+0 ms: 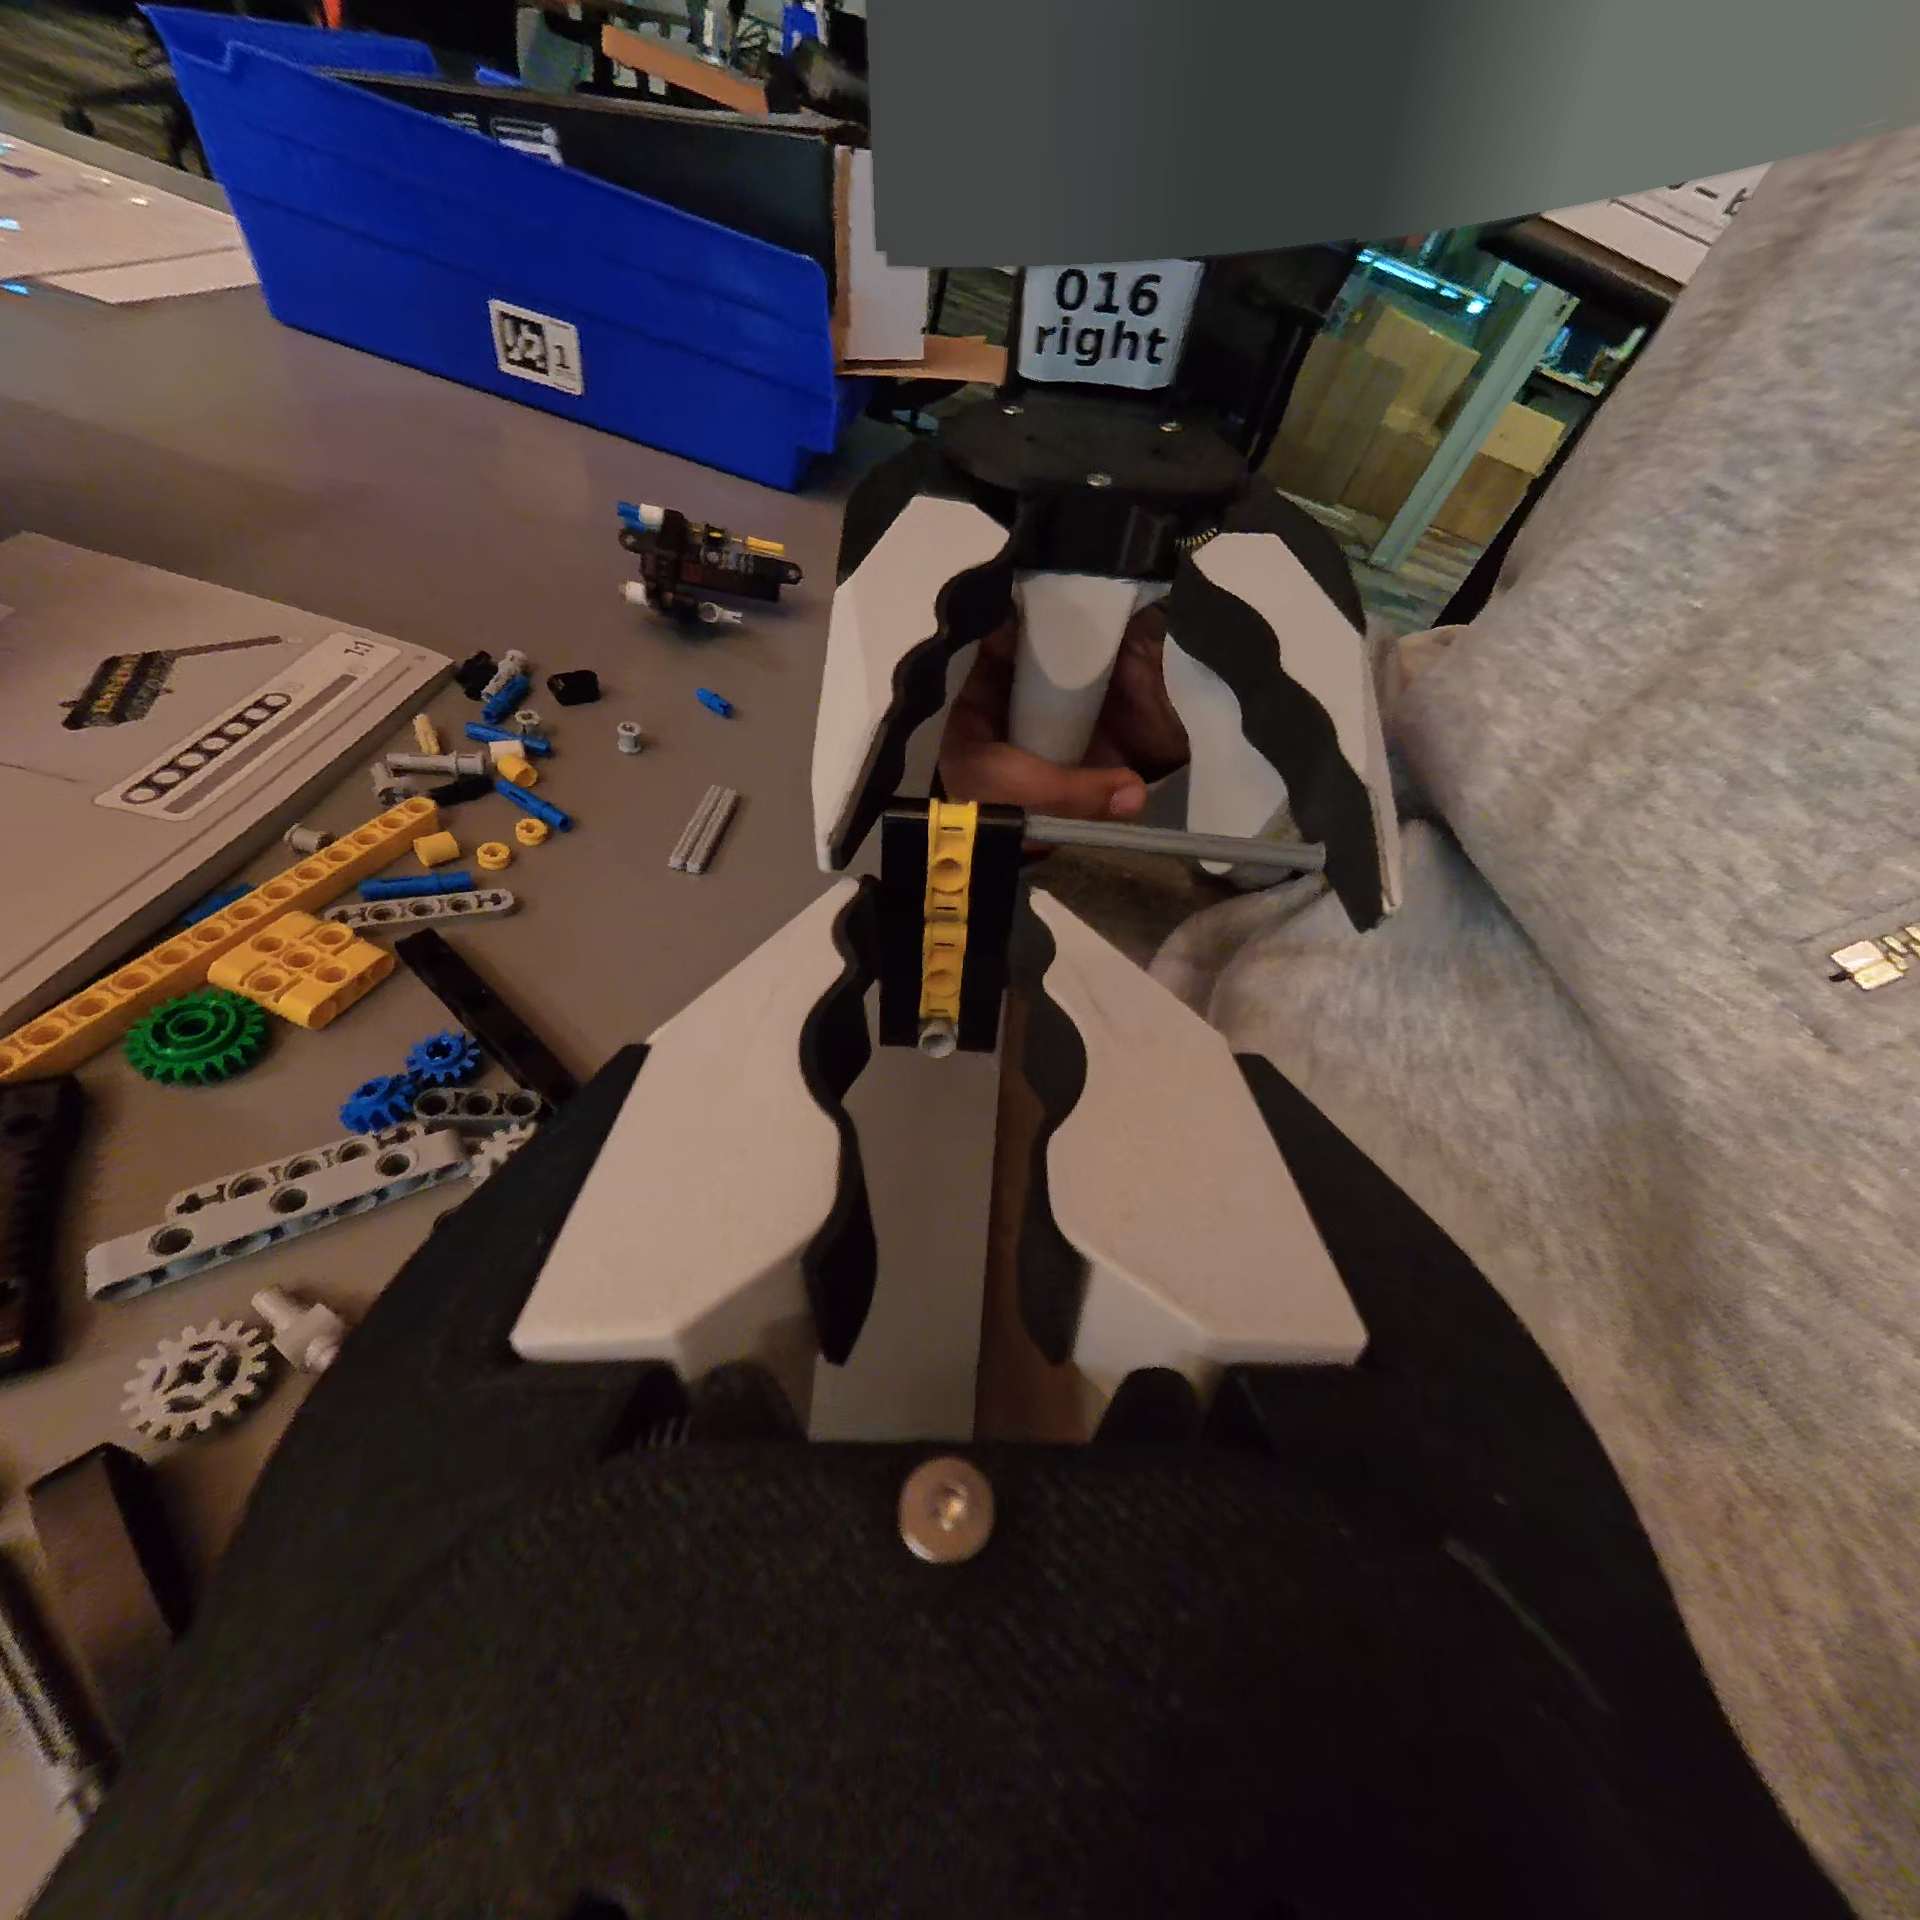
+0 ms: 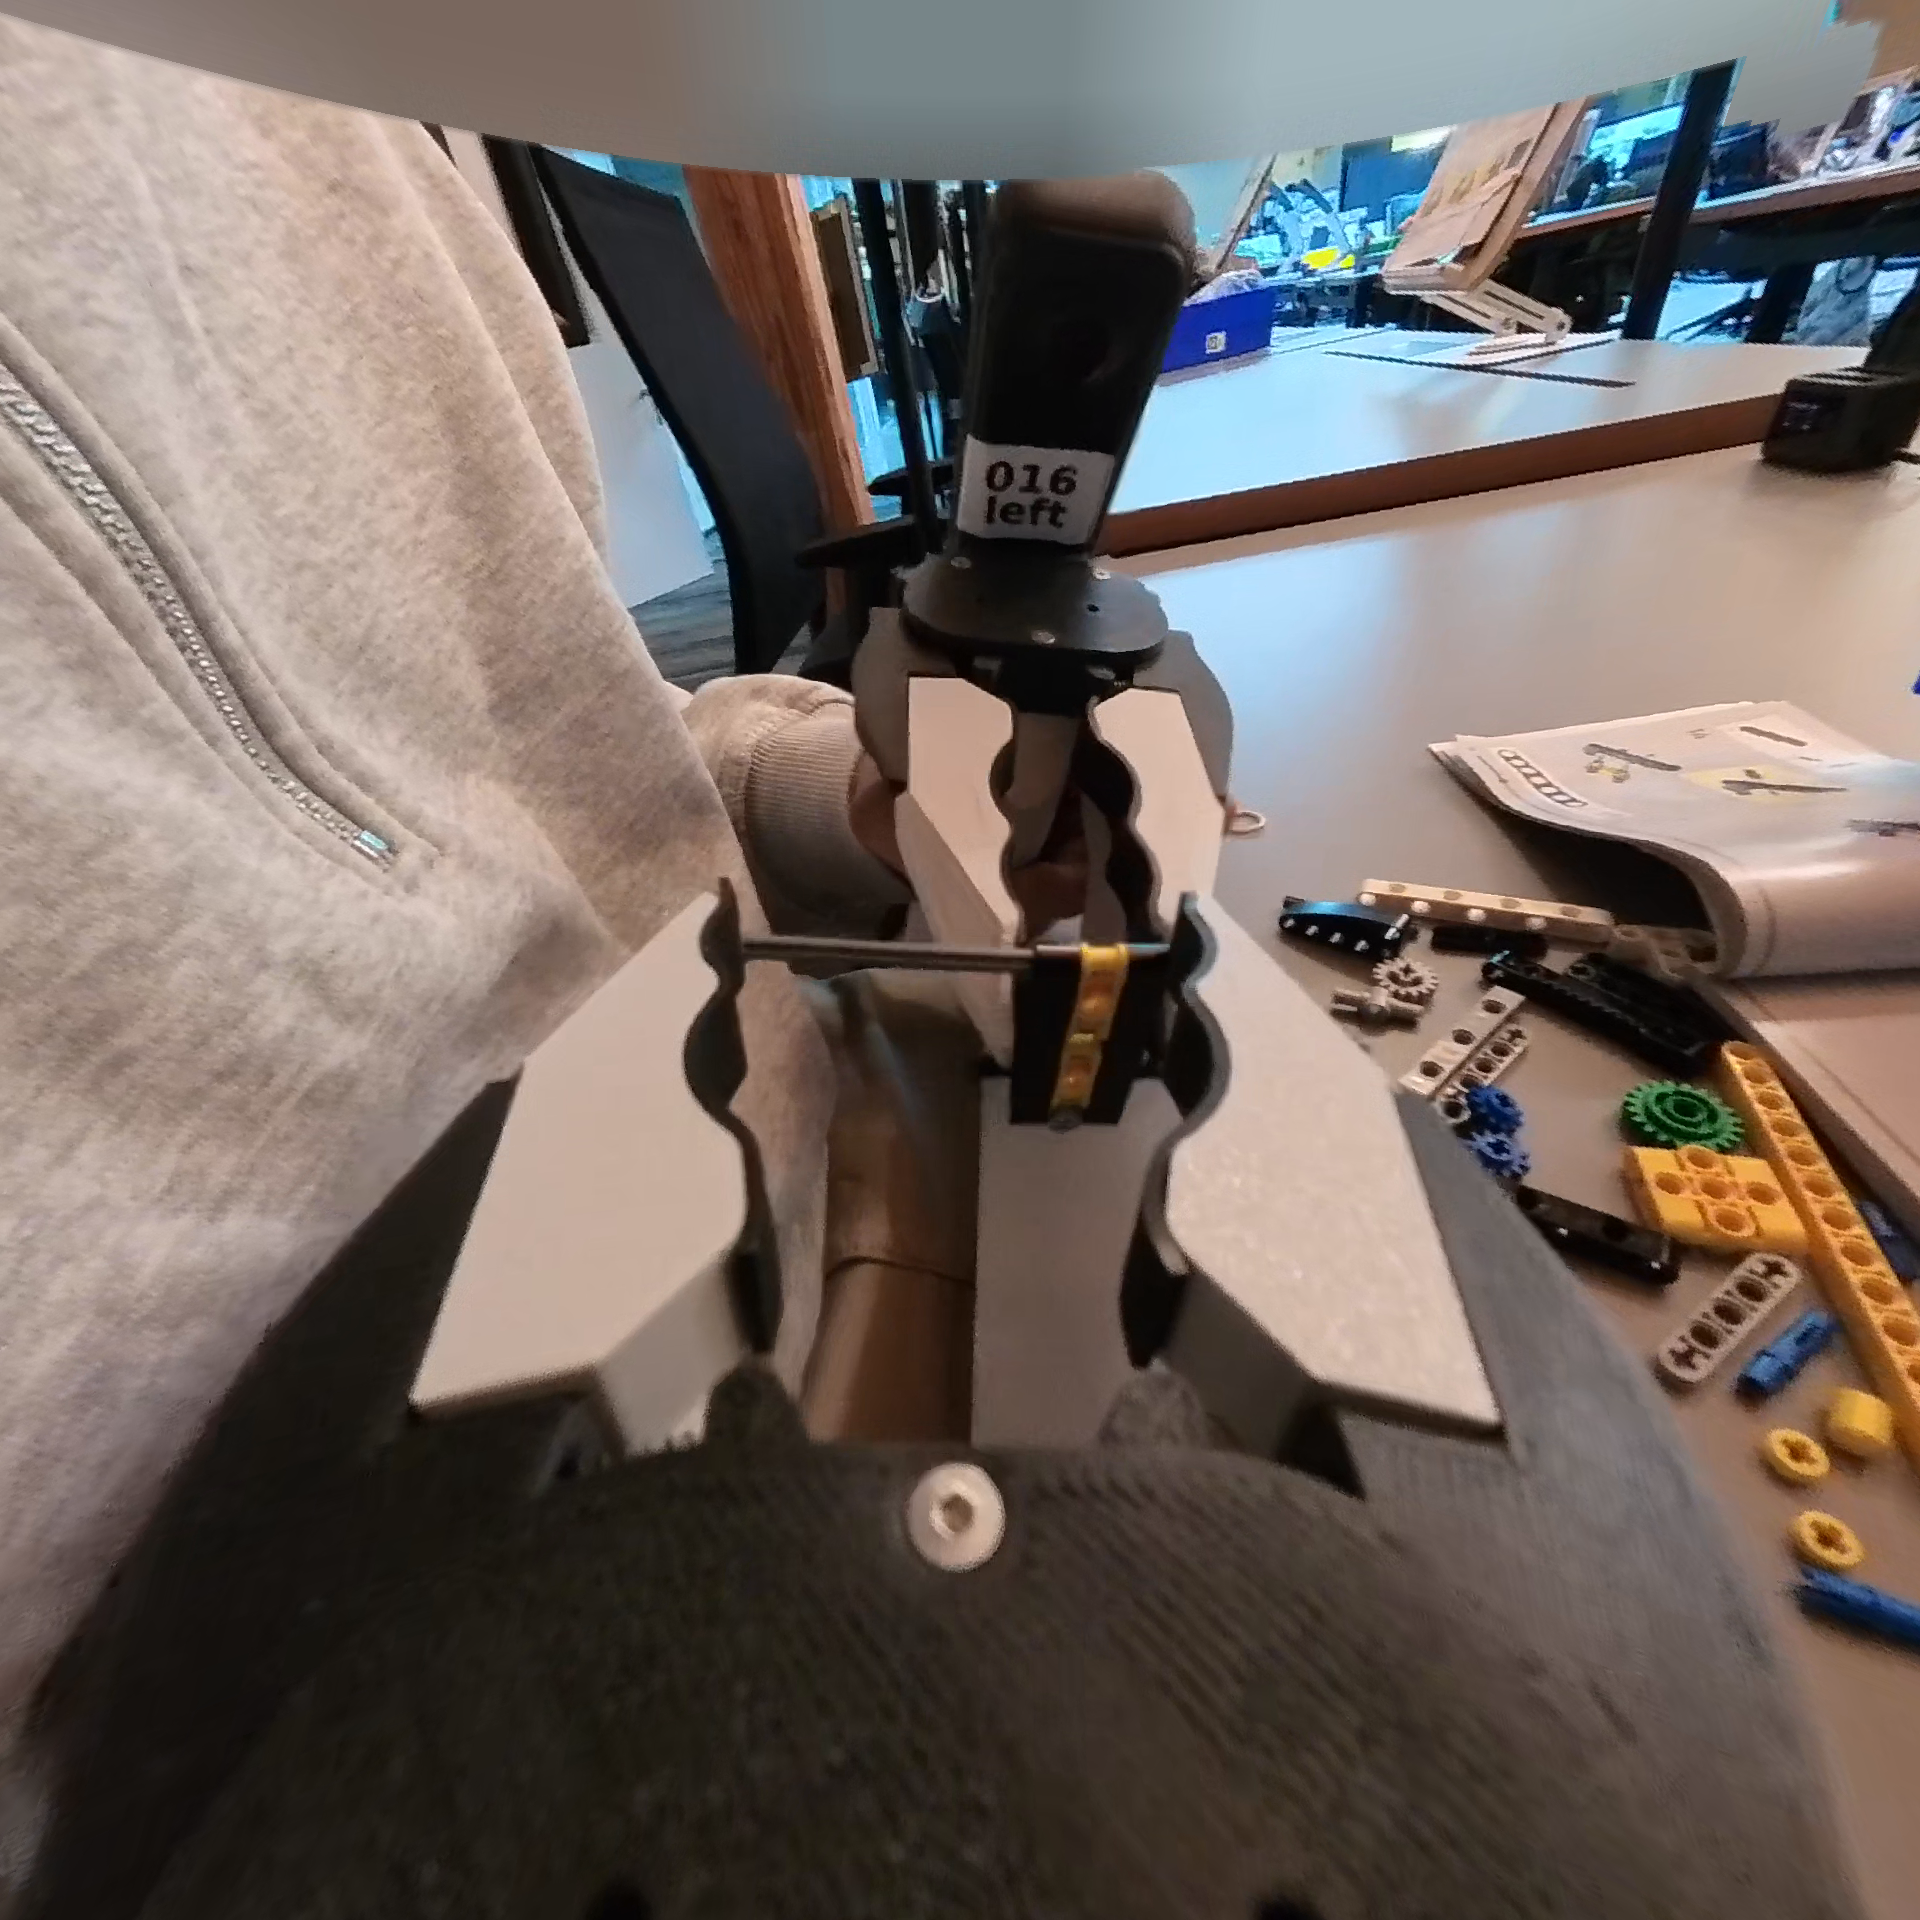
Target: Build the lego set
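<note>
Axle-fitting is the step: left gripper (image 1: 940,914) clamps the black-and-yellow beam stack (image 1: 948,925) above the person's lap, right gripper (image 2: 956,940) spread around its grey axle (image 2: 883,952); next, push squarely.

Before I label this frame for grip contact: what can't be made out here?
- Left wrist view: where the left gripper pads meet the black-and-yellow beam stack, hidden by the stack itself.
- Right wrist view: whether the right gripper presses the grey axle end; too small.
- Both views: upper area, mosaic-covered.
</note>
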Motion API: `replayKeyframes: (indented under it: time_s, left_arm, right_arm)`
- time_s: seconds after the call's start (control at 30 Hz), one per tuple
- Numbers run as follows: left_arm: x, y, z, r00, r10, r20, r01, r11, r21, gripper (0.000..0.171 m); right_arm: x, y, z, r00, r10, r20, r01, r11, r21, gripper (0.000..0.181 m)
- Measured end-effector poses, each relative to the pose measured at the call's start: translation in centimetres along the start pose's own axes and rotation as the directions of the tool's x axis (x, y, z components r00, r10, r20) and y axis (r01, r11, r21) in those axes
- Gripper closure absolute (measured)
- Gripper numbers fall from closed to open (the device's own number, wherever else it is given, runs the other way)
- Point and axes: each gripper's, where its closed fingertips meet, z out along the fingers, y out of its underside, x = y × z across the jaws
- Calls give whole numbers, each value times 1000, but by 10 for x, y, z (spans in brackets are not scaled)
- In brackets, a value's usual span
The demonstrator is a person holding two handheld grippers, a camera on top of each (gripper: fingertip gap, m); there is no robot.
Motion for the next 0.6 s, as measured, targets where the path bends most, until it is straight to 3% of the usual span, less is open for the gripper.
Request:
replayKeyframes:
  time_s: [0.27,0.33,0.6]
  left_arm:
    - [-2,-2,-2,1000,5,18,-5,1000,3,149]
    - [3,-3,-1,1000,0,-20,1,1000,18,149]
    - [3,-5,0,1000,19,-13,-18,999,36,150]
  right_arm:
    - [3,-2,0,999,32,2,-32,999,18,100]
    - [4,-5,-3,999,33,-1,-33,999,39,113]
    - [4,-7,-3,999,45,2,-45,998,42,113]
